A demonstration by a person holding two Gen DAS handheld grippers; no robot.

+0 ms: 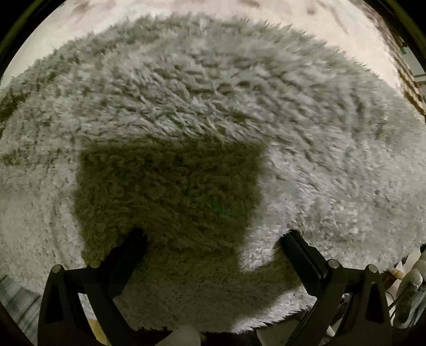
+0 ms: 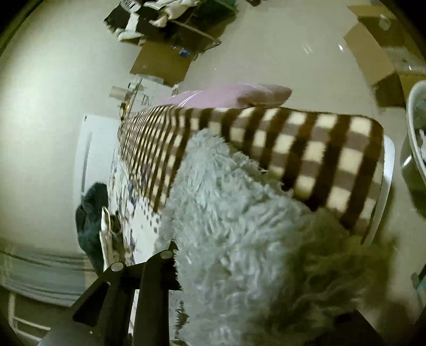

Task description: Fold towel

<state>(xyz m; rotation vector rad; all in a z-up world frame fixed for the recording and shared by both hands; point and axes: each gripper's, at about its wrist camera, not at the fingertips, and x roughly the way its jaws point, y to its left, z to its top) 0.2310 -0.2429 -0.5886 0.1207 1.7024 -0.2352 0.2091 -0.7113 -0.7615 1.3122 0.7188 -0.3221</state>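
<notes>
Left wrist view is almost filled by the shaggy pale towel, spread flat under the camera, with a square dark shadow across its middle. At the bottom, the left tool has its two black fingers set wide apart, tips down against the pile with nothing pinched between them. A strip of pale floor shows past the towel's far edge, and a sliver of the checked blanket sits at the right rim.

Right wrist view shows what the other cannot: the room around the towel. At far left stands a white door or cabinet front, with a dark heap of cloth below it. Next comes the left finger of the right tool, its tip pressed into the towel's edge. The towel bunches up thickly over the middle of this tool and hides the other finger, so I cannot tell how far it is closed or whether it grips the fabric. Behind the towel lies a brown and cream checked blanket, with a pink pillow beyond it. Flattened cardboard lies on the floor further back, and a white basin's rim shows at far right.
</notes>
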